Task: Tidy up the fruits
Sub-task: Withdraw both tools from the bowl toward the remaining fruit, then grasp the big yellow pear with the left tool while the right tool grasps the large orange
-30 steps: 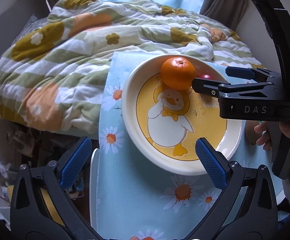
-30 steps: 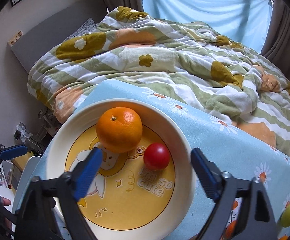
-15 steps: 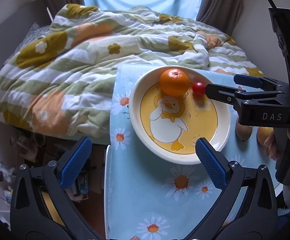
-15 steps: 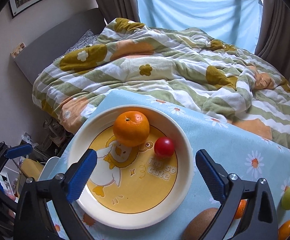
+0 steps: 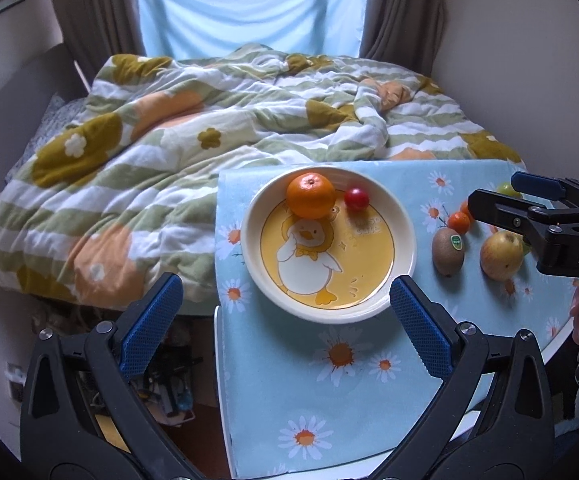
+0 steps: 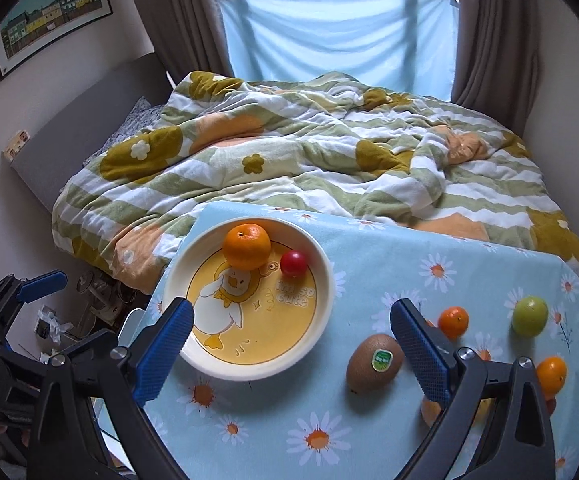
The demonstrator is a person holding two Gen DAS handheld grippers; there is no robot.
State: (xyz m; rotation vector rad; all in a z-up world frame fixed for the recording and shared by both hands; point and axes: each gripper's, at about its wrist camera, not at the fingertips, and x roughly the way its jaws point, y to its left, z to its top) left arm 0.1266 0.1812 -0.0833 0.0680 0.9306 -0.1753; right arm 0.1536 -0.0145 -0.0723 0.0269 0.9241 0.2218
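Both grippers are being drawn back from the plate [image 5: 403, 216], so more of the table is being taken in than a second ago. An orange [image 6: 246, 246] with a dimpled, glossy skin and a small smooth red fruit [image 6: 293, 264] are being carried side by side on the far part of the plate, ahead of the left gripper [image 5: 285, 324] and ahead-left of the right gripper [image 6: 291, 346]. A brown kiwi [image 6: 373, 362] with a green sticker is being shown between the right gripper's fingers, a small tangerine [image 6: 453, 322] beyond it, a green fruit [image 6: 529, 316] farther right. A yellow-red apple [image 5: 501, 256] is being partly hidden under the right gripper in the left view. Both grippers are being held spread wide, gripping nothing. Everything is being borne by a daisy-print tablecloth [image 5: 329, 400].
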